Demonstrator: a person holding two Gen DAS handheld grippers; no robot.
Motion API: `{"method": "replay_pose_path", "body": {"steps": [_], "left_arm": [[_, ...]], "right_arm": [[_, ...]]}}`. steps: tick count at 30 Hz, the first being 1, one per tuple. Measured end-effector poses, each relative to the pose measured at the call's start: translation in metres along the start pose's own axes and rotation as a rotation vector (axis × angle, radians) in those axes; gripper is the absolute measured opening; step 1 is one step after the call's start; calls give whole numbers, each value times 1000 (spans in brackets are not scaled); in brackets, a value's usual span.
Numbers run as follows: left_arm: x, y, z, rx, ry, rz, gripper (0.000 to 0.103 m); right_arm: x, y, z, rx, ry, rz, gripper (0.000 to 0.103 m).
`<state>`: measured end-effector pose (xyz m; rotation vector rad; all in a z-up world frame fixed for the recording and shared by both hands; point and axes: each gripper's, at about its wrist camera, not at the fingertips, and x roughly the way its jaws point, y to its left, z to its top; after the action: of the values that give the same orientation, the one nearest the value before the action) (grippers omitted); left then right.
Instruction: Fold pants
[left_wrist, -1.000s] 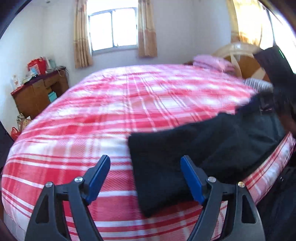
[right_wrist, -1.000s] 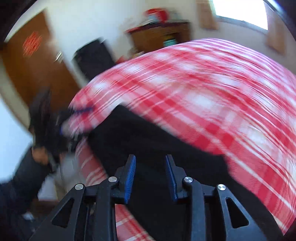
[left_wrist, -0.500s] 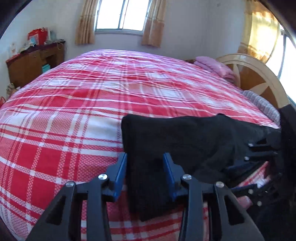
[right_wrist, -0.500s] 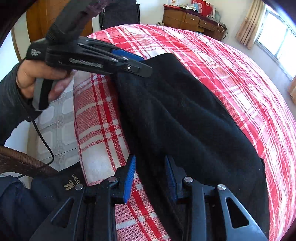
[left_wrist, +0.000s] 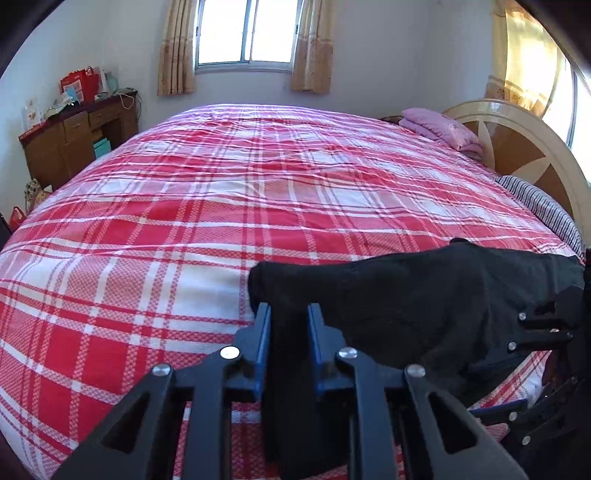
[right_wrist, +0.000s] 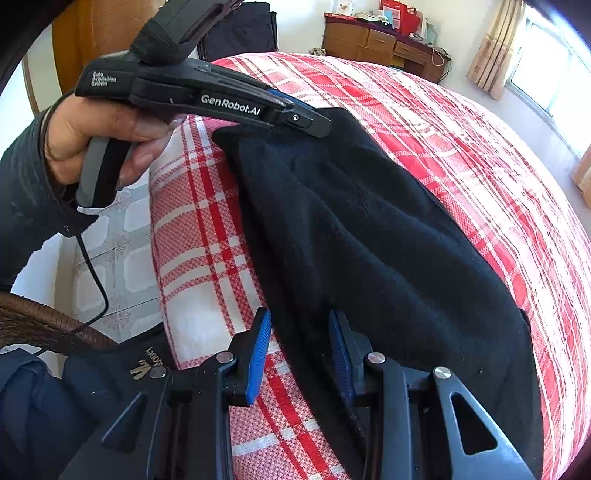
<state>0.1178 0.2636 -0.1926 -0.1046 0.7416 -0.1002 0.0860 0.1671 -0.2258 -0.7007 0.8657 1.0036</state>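
Black pants (right_wrist: 369, 236) lie along the near edge of a bed w/ a red-and-white plaid cover (left_wrist: 207, 221), one end bunched up off the cover. Left gripper (left_wrist: 289, 314), blue fingers (left_wrist: 263, 343) just closed, is clenched on that raised end of the fabric; the right wrist view shows it side-on, held in the person's left hand (right_wrist: 107, 136), tip pressed into the pants' corner. Right gripper (right_wrist: 300, 343) straddles the pants' side edge nr the bed's rim, fingers (right_wrist: 258, 350) part-way apart w/ fabric between them; can't tell if they pinch it. Background: wooden desk (left_wrist: 74, 140) by the wall, curtained window (left_wrist: 245, 33), pink folded bedding (left_wrist: 439, 129) at the headboard (left_wrist: 524, 147).
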Motion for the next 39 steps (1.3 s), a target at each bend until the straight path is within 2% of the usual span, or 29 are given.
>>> {"method": "replay_pose_path", "body": {"steps": [1, 3, 7, 9, 13, 14, 15, 16, 17, 18, 20, 21, 22, 23, 25, 27, 31, 34, 37, 39], "left_arm": [[1, 0, 1, -2, 1, 1, 10], [-1, 1, 5, -4, -11, -8, 9], [-7, 12, 15, -56, -51, -32, 9], [2, 14, 14, -39, -15, -15, 9], [11, 17, 3, -47, 2, -30, 10], [7, 16, 2, -45, -5, -31, 12], [1, 17, 2, -50, -14, -36, 13], [-6, 17, 1, -56, -21, -37, 16], [-12, 16, 1, -56, -28, -26, 22], [-20, 14, -1, -45, -41, -13, 25], [-33, 3, -5, -9, -66, -15, 40], [-36, -4, -7, 9, -69, -29, 44], [-31, -14, -11, 40, -37, -46, 49], [-26, -20, -13, 61, -8, -51, 49], [-10, -32, -20, 114, 45, -11, 49], [-6, -38, -22, 156, 32, 30, 50], [-16, -35, -15, 122, 5, 11, 50], [-20, -34, -13, 115, -22, -1, 56], [-9, -35, -18, 129, 26, 41, 57], [-7, -34, -22, 132, 28, 61, 57]], "right_arm": [[0, -1, 0, 7, -2, 2, 34], [-2, -1, 0, 19, -3, -4, 23], [1, 5, -1, -9, 22, -1, 23], [3, 6, -1, -19, 28, -4, 23], [-4, 0, 0, 20, 32, 39, 24], [-6, -3, 0, 37, 25, 54, 27], [-10, -6, -1, 59, 10, 73, 35], [-13, -9, -2, 76, -7, 85, 41], [-17, -10, -3, 85, -21, 86, 51], [-18, -11, -4, 91, -27, 87, 54], [-15, -11, -9, 98, -14, 92, 54], [-9, -9, -11, 93, 13, 82, 54], [-4, -8, -14, 84, 32, 64, 54], [-4, -5, -16, 67, 20, 49, 54], [-8, -2, -17, 56, 13, 40, 54], [-16, -5, -20, 73, 1, 43, 54], [-42, -27, -35, 153, -53, 9, 54], [-58, -53, -51, 226, -75, -33, 54], [-75, -80, -76, 318, -79, -113, 54], [-87, -97, -97, 377, -77, -168, 54]]}}
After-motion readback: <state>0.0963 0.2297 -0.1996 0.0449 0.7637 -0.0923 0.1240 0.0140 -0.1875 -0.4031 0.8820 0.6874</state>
